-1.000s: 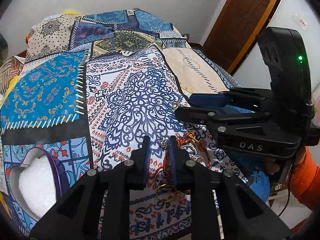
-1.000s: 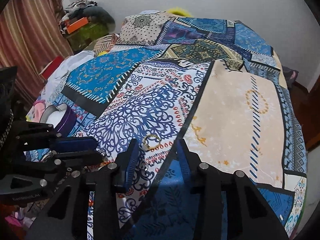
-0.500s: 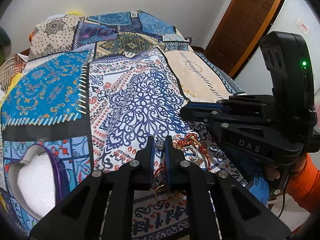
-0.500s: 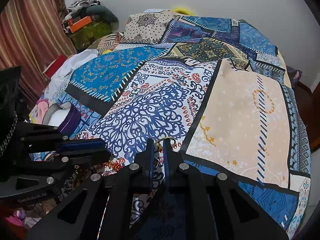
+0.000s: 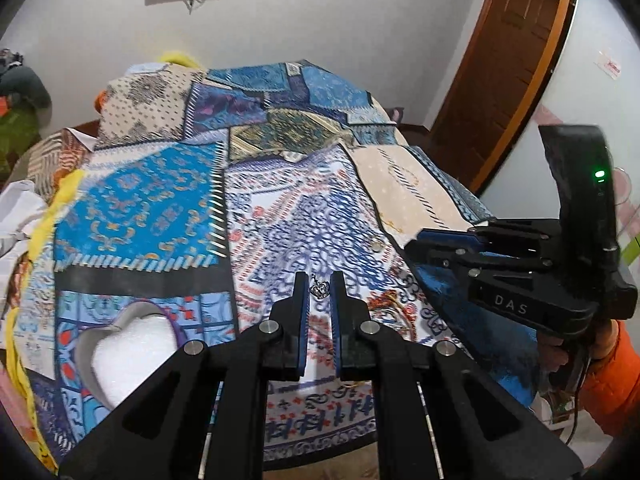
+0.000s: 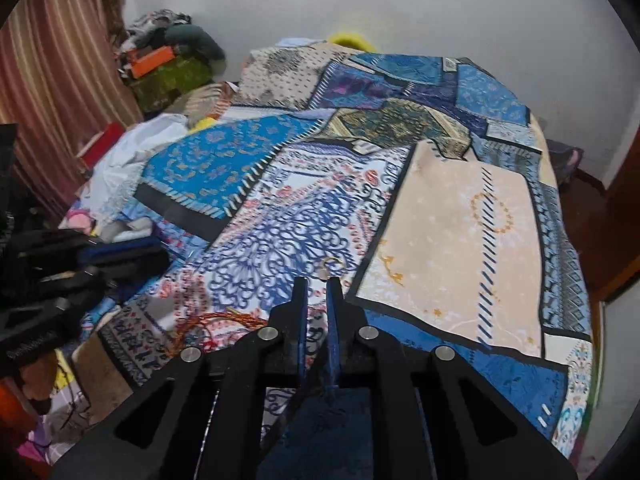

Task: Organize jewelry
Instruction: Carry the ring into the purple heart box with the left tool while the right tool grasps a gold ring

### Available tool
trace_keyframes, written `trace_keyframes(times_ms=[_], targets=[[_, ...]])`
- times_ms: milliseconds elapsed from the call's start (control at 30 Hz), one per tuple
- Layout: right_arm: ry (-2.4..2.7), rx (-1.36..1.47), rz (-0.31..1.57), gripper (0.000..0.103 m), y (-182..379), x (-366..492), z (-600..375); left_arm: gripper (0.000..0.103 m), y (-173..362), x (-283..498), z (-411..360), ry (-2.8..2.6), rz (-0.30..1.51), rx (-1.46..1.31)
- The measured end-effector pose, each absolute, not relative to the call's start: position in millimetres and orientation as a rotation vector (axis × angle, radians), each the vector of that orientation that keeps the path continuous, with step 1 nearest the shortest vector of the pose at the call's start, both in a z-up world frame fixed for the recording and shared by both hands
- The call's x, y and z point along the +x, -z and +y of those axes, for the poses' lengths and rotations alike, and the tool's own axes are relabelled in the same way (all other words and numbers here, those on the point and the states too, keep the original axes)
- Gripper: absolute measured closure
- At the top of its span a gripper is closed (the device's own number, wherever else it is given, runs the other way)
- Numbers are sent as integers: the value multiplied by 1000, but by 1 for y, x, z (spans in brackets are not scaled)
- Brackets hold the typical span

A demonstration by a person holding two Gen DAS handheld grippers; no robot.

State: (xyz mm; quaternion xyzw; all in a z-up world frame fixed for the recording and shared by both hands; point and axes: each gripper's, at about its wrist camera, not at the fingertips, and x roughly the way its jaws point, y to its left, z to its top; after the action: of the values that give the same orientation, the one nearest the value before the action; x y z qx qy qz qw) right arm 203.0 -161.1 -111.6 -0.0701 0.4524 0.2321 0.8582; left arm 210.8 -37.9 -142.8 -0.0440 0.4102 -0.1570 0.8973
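My left gripper (image 5: 319, 280) is shut on a small silver heart pendant (image 5: 319, 289) and holds it above the patterned bedspread (image 5: 160, 200). A heart-shaped purple box with white foam (image 5: 128, 356) lies open at lower left. My right gripper (image 6: 316, 286) is shut on a gold ring (image 6: 330, 265) held at its fingertips above the bedspread; it also shows at right in the left wrist view (image 5: 424, 238). A pile of red-and-gold chain jewelry (image 6: 216, 322) lies on the cloth, also in the left wrist view (image 5: 394, 312).
The bed's near edge runs below the grippers. Clothes and boxes (image 6: 160, 60) are piled at the far left by a striped curtain (image 6: 52, 60). A wooden door (image 5: 512, 72) stands at right. The left gripper body (image 6: 60, 272) shows at the left in the right wrist view.
Both grippers closed and rose from the bedspread. The left one lifted the silver pendant out of the jewelry pile; the right one lifted the gold ring.
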Motion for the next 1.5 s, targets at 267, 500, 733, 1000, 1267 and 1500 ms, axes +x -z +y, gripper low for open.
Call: trace_keyframes(times_ms=[267, 500, 733, 1000, 1267, 1500], targets=[[-472, -146, 997, 66, 125, 226, -159, 95, 142, 214, -20, 289, 829, -104], [-498, -170, 1027, 81, 142, 233, -154, 95, 146, 217, -15, 282, 826, -113], [-508, -167, 1022, 96, 141, 231, -153, 95, 143, 213, -12, 272, 817, -125], [-503, -166, 970, 98, 119, 217, -153, 95, 121, 197, -4, 249, 771, -123], [-515, -161, 886, 98, 83, 195, -147, 95, 98, 177, 11, 218, 717, -130], [-527, -181, 799, 98, 51, 172, -131, 95, 81, 156, 33, 179, 672, -130]])
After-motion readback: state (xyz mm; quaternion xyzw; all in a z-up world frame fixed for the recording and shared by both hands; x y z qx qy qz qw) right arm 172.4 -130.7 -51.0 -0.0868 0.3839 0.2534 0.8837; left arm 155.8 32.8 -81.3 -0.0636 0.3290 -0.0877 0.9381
